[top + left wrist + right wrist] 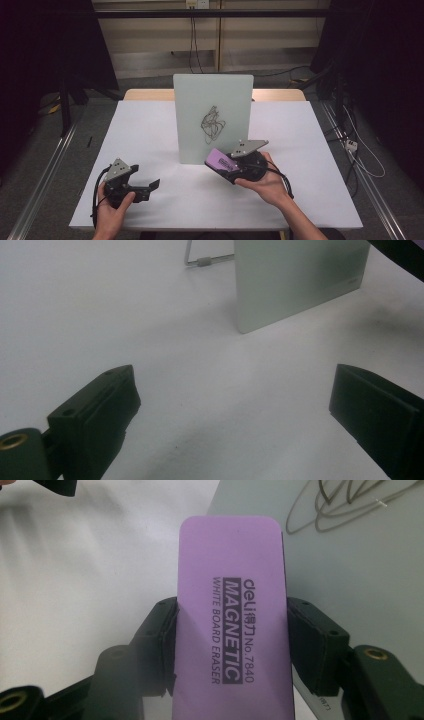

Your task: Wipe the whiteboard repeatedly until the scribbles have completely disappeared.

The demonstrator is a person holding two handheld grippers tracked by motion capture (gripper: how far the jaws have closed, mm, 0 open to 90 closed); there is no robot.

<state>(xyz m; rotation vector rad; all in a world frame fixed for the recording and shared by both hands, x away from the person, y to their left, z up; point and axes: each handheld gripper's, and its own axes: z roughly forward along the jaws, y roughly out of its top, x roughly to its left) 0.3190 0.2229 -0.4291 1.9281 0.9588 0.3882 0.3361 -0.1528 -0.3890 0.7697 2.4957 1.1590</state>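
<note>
A small whiteboard stands upright at the middle of the white table, with a black scribble on its face. My right gripper is shut on a purple whiteboard eraser, held just in front of the board's lower right part. In the right gripper view the eraser fills the gap between the jaws and the scribble lies above it on the board. My left gripper is open at the front left of the table, its jaws wide apart over bare table. The board stands ahead of it.
A wire stand leg props the board from behind. Cables and a power strip lie on the floor to the right of the table. Metal rails run along both sides.
</note>
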